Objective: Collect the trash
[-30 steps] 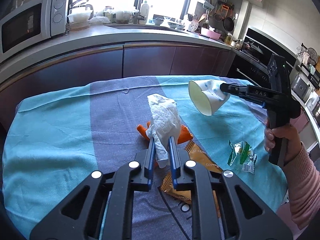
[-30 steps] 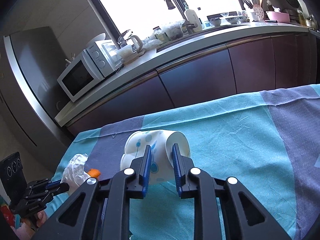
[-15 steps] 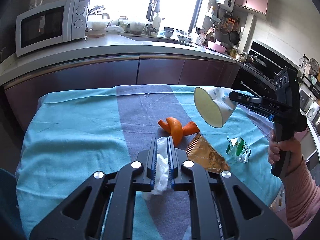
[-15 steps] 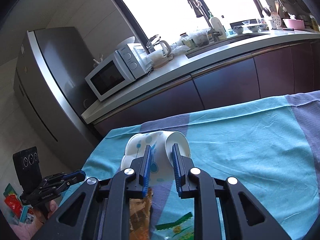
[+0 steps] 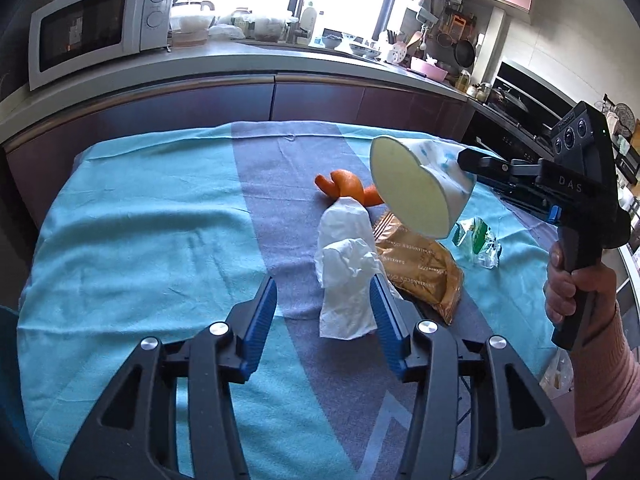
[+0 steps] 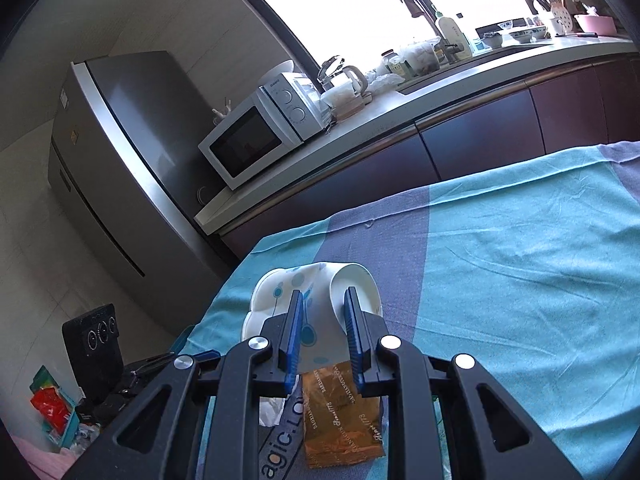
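Nearest in my left wrist view, the left claw [image 5: 323, 312] is opening; the crumpled white tissue [image 5: 347, 276] stands between its blue pads, leaning on the right one, no longer squeezed. I judge it is being let go above the desk [image 5: 132, 240], which is covered by a teal and grey cloth.

Just right of the tissue lies a flat brown snack wrapper [image 5: 420, 270]. Right of that is a crumpled green and clear wrapper [image 5: 478, 242]. Beyond the tissue rests curled orange peel [image 5: 346, 186]. All three lie loose on the cloth, touched by neither claw.

To the right, held above the wrappers, the right claw [image 6: 322, 334] pinches the wall of a white paper cup with blue dots [image 5: 420, 188]. The cup is lifted clear and tipped on its side, mouth toward my left camera. Its inside shows pale and bare, so nothing is collected in it yet.

By my estimate the task is at an early stage: one piece is lifted, and the tissue, both wrappers and the peel remain. No bin shows on the desk; I cannot tell where the trash is meant to go.

Farthest stands a kitchen worktop with a microwave [image 5: 96, 26].
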`<act>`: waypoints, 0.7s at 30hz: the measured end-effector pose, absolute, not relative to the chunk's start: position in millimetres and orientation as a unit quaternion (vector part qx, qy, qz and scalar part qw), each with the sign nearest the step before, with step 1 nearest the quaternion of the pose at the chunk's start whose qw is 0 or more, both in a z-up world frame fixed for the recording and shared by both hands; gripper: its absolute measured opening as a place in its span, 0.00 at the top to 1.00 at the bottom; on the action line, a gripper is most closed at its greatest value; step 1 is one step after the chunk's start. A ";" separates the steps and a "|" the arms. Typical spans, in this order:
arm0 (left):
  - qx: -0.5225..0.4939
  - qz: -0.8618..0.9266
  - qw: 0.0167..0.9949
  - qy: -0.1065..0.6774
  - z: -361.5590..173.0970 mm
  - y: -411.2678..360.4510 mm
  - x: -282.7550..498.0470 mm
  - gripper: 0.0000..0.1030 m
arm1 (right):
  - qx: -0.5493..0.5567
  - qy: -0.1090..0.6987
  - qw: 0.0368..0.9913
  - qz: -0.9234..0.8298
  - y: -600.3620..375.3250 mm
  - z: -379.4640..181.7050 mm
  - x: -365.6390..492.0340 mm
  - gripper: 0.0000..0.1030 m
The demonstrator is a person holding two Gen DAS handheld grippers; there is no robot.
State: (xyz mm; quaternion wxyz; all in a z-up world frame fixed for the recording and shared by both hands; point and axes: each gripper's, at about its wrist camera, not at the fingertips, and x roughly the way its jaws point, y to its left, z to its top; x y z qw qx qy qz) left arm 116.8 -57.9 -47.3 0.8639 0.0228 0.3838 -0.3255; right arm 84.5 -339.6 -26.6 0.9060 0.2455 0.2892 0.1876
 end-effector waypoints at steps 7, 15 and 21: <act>0.034 -0.321 0.846 0.425 -67.9 -85.5 132.7 0.50 | 0.257 0.292 0.902 0.188 -338.7 -32.4 77.9 0.81; 0.035 -0.329 0.835 0.440 -73.8 -94.4 135.7 0.89 | 0.264 0.293 0.898 0.197 -331.8 -35.4 78.3 0.81; 0.032 -0.324 0.846 0.422 -63.7 -82.9 126.9 0.92 | 0.267 0.288 0.896 0.205 -325.5 -32.6 77.0 0.81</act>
